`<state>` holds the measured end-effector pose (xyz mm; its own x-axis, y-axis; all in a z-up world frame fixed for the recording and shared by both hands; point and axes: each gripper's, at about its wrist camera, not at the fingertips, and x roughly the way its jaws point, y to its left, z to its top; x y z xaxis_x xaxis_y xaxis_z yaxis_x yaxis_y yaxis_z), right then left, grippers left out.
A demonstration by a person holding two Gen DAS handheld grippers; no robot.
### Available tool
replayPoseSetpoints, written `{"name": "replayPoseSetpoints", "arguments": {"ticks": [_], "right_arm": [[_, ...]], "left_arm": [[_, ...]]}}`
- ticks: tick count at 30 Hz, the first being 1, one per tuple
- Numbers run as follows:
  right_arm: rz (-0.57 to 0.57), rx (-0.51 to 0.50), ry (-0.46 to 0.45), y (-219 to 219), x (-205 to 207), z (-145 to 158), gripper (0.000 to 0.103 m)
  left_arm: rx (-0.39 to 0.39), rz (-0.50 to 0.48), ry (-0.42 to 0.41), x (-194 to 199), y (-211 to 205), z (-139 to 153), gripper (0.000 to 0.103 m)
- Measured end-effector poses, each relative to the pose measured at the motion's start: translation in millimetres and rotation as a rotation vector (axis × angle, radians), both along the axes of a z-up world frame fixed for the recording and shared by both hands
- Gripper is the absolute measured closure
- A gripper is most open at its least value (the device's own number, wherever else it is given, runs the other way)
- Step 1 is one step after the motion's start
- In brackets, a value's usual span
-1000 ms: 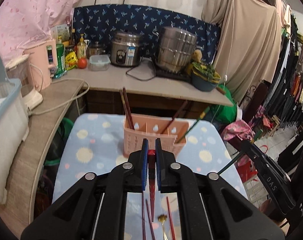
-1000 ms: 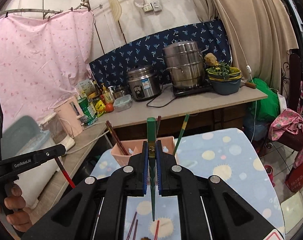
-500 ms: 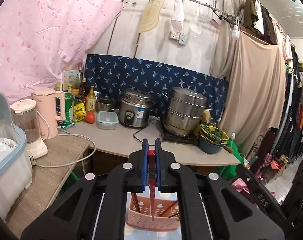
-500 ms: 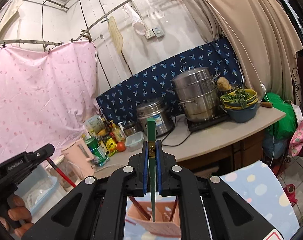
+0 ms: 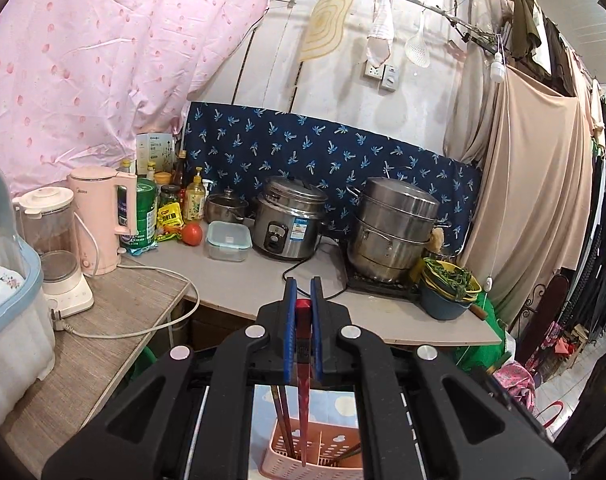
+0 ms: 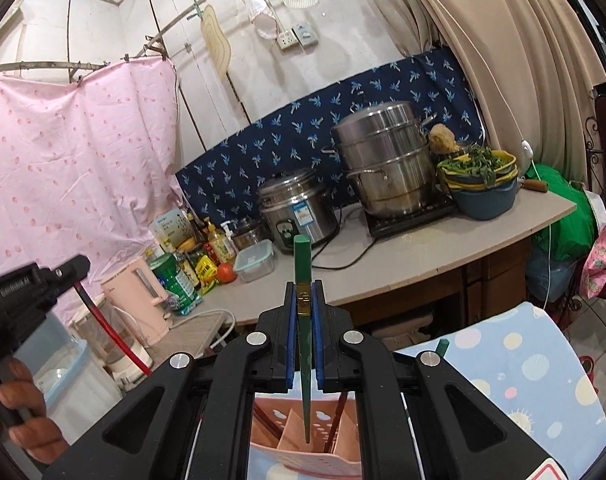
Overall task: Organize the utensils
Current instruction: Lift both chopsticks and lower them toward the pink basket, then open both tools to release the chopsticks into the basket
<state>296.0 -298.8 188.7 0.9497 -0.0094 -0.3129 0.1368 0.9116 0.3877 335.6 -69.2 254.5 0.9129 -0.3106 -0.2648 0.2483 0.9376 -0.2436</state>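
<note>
My left gripper is shut on a red chopstick; its tip hangs over the pink utensil basket, which holds dark brown chopsticks. My right gripper is shut on a green chopstick, upright, tip over a compartment of the same pink basket. Another green chopstick stands in the basket at the right. The left gripper with its red chopstick also shows at the left of the right wrist view.
The basket stands on a blue dotted cloth. Behind is a counter with a rice cooker, a steel steamer pot, a pink kettle, a blender, bottles, a tomato and a bowl of greens.
Both grippers have risen and tilted up with their chopsticks; the basket has dropped to the bottom of both views and each chopstick tip now hangs over it.
</note>
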Motion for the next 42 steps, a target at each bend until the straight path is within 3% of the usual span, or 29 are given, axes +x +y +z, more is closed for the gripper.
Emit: {"name": "replayPoseSetpoints", "arguments": {"ticks": [11, 22, 26, 35, 38, 42], "right_arm": [[0.022, 0.001, 0.064, 2.2, 10.3, -30.3, 0.096], [0.028, 0.003, 0.153, 1.1, 16.5, -63.6, 0.095], [0.020, 0.012, 0.171, -0.5, 15.1, -71.7, 0.087], [0.005, -0.005, 0.166, -0.9, -3.2, -68.0, 0.075], [0.009, 0.000, 0.168, -0.6, -12.6, -65.1, 0.073], [0.021, 0.012, 0.175, 3.1, -31.7, -63.9, 0.072]], "left_arm": [[-0.013, -0.008, -0.014, 13.1, -2.9, -1.4, 0.096], [0.010, -0.017, 0.162, 48.5, -13.2, -60.1, 0.096], [0.030, -0.041, 0.233, 52.2, -17.8, -74.4, 0.096], [0.075, -0.066, 0.280, 40.5, -25.6, -86.8, 0.082], [0.072, -0.074, 0.288, 33.1, -24.4, -85.2, 0.067], [0.095, -0.089, 0.292, 12.9, -24.0, -82.8, 0.066]]}}
